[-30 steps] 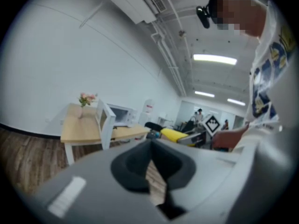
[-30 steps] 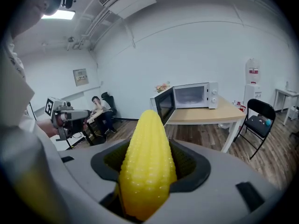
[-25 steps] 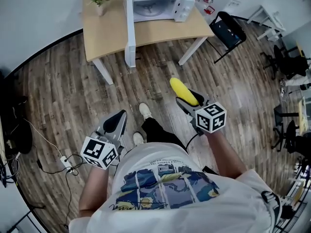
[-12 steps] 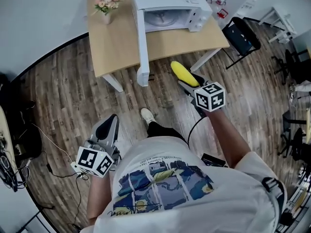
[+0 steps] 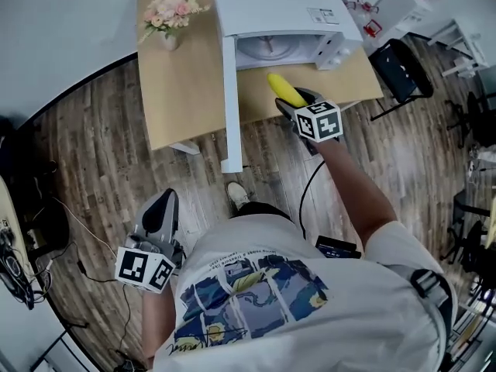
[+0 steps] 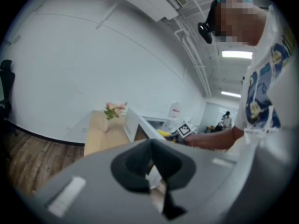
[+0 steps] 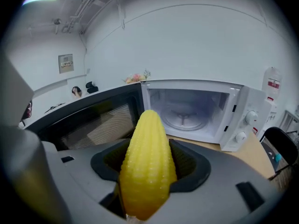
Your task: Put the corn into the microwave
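Note:
My right gripper (image 5: 293, 99) is shut on a yellow corn cob (image 5: 285, 89), which points at the mouth of the white microwave (image 5: 279, 14). The microwave stands on a wooden table (image 5: 186, 84) with its door (image 5: 229, 99) swung wide open to the left. In the right gripper view the corn (image 7: 148, 162) fills the jaws, with the microwave cavity and glass turntable (image 7: 187, 118) straight ahead. My left gripper (image 5: 159, 215) hangs low at my left side over the floor, jaws together and holding nothing.
A vase of pink flowers (image 5: 170, 14) stands on the table's far left corner. A black chair (image 5: 403, 68) sits right of the table. Cables and a power strip (image 5: 23, 262) lie on the wood floor at the left.
I have stepped toward the table. My right gripper has carried the corn forward from over the floor to just in front of the microwave opening. The left gripper stayed low.

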A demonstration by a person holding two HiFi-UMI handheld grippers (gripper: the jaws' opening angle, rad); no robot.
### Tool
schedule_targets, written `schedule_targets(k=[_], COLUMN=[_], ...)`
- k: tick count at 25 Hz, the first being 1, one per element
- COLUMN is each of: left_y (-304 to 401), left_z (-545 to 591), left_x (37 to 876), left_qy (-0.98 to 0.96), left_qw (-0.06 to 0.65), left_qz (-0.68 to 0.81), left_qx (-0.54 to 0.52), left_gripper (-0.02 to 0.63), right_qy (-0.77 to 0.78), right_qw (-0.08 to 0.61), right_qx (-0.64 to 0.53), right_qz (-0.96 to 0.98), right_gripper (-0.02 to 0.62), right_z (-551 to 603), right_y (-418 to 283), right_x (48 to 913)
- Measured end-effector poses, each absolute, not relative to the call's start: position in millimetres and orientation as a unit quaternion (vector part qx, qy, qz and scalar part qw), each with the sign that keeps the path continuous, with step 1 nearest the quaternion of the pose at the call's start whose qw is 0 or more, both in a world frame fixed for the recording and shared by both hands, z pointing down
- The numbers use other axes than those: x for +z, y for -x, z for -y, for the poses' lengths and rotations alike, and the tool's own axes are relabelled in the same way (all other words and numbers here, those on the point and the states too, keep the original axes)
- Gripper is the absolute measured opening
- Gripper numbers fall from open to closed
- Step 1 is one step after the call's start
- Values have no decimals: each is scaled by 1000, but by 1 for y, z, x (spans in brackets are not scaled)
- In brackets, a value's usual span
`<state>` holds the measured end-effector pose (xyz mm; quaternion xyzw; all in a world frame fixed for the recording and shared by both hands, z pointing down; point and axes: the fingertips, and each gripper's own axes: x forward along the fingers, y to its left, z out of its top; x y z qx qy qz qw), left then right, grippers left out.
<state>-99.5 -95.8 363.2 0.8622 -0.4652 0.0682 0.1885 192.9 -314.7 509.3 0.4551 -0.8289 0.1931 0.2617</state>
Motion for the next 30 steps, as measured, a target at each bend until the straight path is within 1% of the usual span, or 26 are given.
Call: schedule_targets(k=[6,13,25,30], left_y=[108,128,142,138], left_z=[126,134,141,146], left_x=[361,363,368,372], left_qy=[-846,-833,-807,-803], left_qw=[185,183,195,201], left_qz=[495,513,547,549], left_qx=[74,95,108,116], left_gripper=[6,6,6,6], right_qy=[-455,-472,-474,-481], right_qw=[272,276,278,289], right_qx=[184,186,188,173], right_qz=[827,816,814,809], right_gripper=[253,253,253,253], right_z=[400,465,529,551], right_y=[-186,-172,-141,-134], right_x=[538,565,586,591])
